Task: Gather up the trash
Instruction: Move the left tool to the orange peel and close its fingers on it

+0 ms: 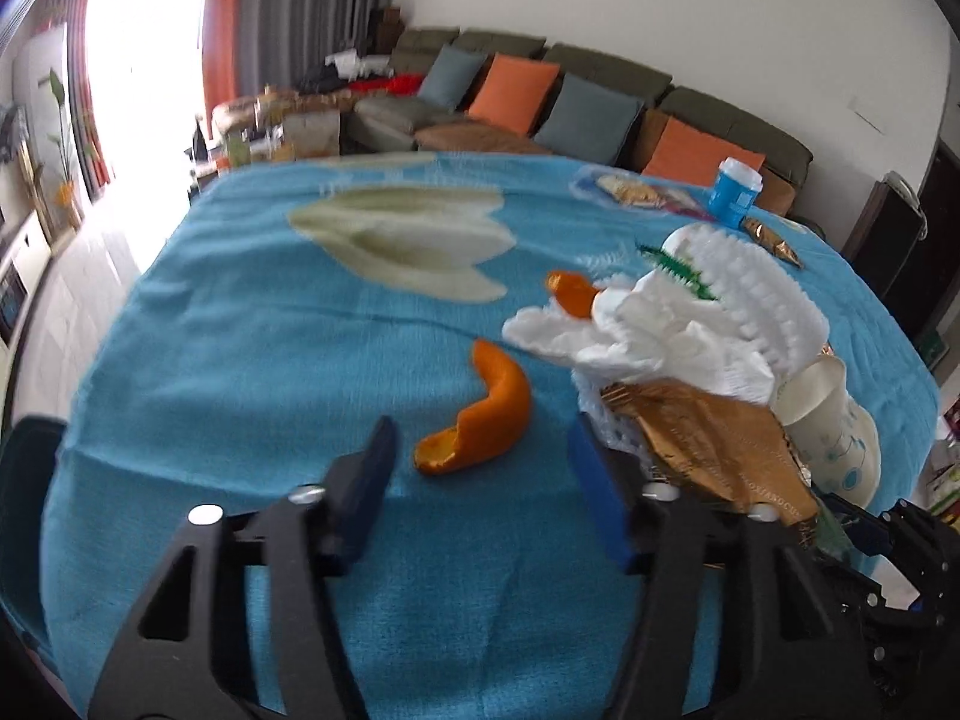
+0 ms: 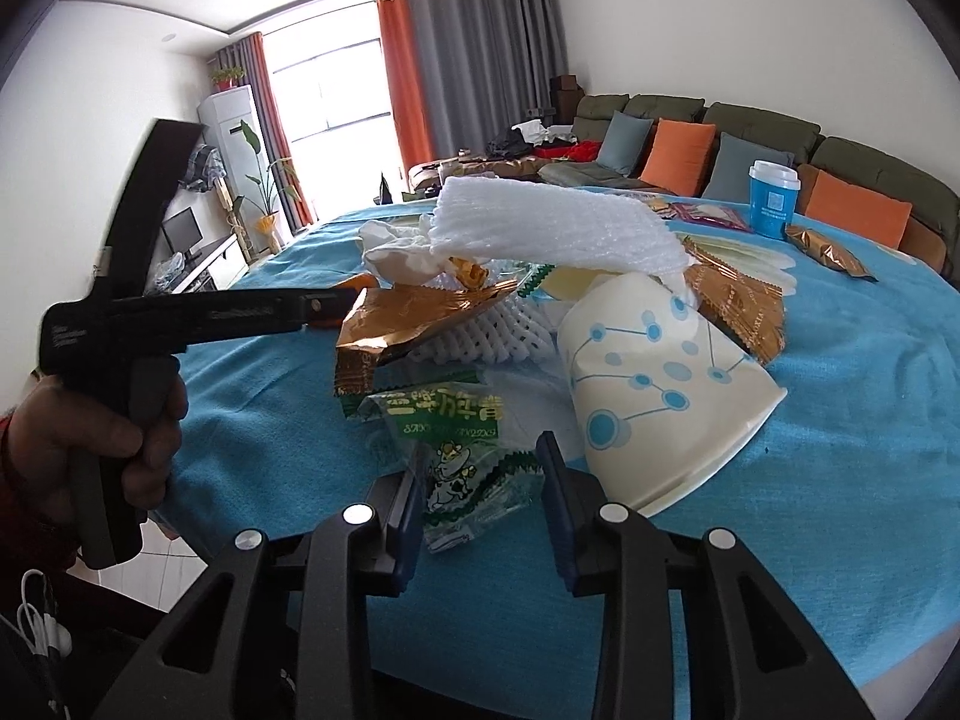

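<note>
The left claw [image 1: 480, 468] hangs with its blue pads spread and nothing between them yet. The curled orange peel [image 1: 480, 426] lies on the blue towelling cloth [image 1: 240, 360] of the worktop just ahead of the gap, slightly toward the right pad, so it looks lined up as the next piece to be pinched. A second, smaller scrap of orange peel [image 1: 570, 291] sits farther ahead, touching the crumpled white tissue [image 1: 648, 330].

To the right of that claw the rubbish is heaped together: white foam netting [image 1: 756, 294], a gold foil wrapper [image 1: 708, 444] and a tipped paper cup with blue dots [image 1: 834, 420]. Presumably they were piled so that everything can be taken from one spot.

The right claw [image 2: 480, 492] has the green-and-clear plastic snack wrapper [image 2: 456, 456] between its pads. The left pad seems to touch the film, but the right pad stands clear of it — so no firm pinch that I can see. The paper cup lies on its side just right of this claw, mouth toward the camera.

Well ahead stand a blue lidded cup [image 2: 771, 198] and another gold packet [image 2: 828, 252], both apart from the heap.
</note>
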